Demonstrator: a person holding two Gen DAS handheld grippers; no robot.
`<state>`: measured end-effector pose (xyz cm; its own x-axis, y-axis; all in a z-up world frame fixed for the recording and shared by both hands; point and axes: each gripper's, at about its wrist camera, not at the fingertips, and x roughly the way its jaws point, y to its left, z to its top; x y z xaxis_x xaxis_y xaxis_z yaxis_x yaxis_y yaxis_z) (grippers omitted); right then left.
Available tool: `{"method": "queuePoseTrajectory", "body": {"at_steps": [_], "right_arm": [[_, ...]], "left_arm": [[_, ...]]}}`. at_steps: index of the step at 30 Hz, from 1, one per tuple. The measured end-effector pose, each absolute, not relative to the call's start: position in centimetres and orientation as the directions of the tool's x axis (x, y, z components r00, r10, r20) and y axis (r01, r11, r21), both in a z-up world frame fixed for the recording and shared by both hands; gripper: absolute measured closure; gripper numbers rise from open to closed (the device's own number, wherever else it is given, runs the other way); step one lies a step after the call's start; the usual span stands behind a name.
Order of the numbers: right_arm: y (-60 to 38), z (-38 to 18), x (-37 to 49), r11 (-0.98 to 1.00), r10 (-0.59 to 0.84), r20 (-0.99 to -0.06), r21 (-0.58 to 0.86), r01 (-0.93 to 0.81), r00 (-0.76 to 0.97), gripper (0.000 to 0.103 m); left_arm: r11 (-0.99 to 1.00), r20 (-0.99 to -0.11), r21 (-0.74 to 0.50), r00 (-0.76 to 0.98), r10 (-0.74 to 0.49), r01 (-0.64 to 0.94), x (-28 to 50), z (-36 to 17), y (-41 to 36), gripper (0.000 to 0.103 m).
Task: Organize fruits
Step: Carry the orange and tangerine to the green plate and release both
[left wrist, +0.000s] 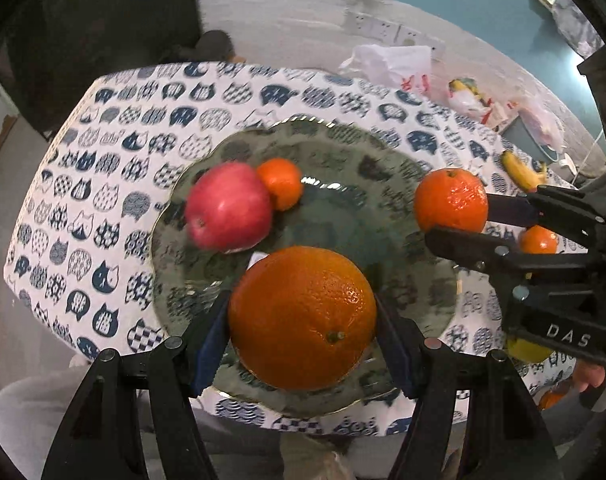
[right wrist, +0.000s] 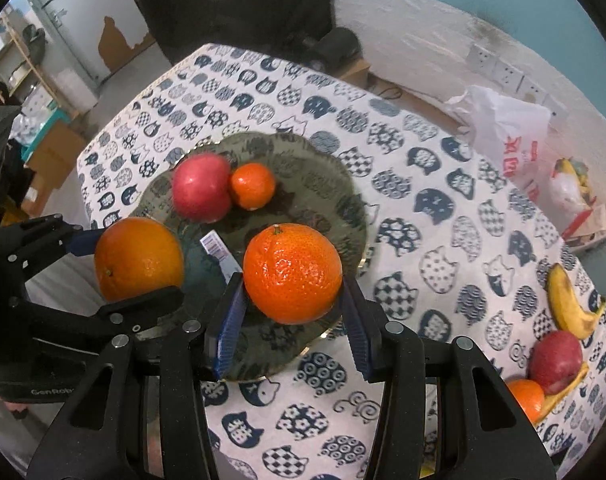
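Note:
My left gripper (left wrist: 303,316) is shut on a large orange (left wrist: 302,317) above the near side of the dark glass plate (left wrist: 343,152). My right gripper (right wrist: 293,280) is shut on a mandarin (right wrist: 292,273) above the plate's right side (right wrist: 327,184). A red apple (left wrist: 228,211) and a small mandarin (left wrist: 281,183) lie together on the plate's far left part. In the right wrist view the left gripper (right wrist: 139,264) with its orange (right wrist: 138,259) shows at the left. In the left wrist view the right gripper (left wrist: 451,216) with its mandarin (left wrist: 450,200) shows at the right.
The table has a cat-print cloth (right wrist: 423,200). A banana (right wrist: 571,304), another red apple (right wrist: 555,361) and an orange (right wrist: 526,398) lie at the right. White plastic bags (right wrist: 507,136) sit at the far right by the wall. A small barcode label (right wrist: 219,254) lies on the plate.

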<state>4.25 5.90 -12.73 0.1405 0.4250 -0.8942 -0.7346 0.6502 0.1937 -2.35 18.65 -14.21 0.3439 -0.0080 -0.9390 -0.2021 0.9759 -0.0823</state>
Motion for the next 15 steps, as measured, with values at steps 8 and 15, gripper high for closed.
{"method": "queuePoseTrajectory", "body": {"at_steps": [8,15], "right_arm": [[7.6,-15.4,3.9,0.628,0.391,-0.917,0.204,-0.751,0.078,0.057],[7.8,-16.9,3.9,0.620,0.382,-0.923,0.220,-0.753,0.044,0.057]], "left_arm": [[0.971,-0.956,-0.076,0.295,-0.005,-0.228,-3.0,-16.1,20.2,0.033],[0.967,-0.967,-0.085,0.255,-0.022,-0.239,-3.0,-17.3,20.5,0.033]]}}
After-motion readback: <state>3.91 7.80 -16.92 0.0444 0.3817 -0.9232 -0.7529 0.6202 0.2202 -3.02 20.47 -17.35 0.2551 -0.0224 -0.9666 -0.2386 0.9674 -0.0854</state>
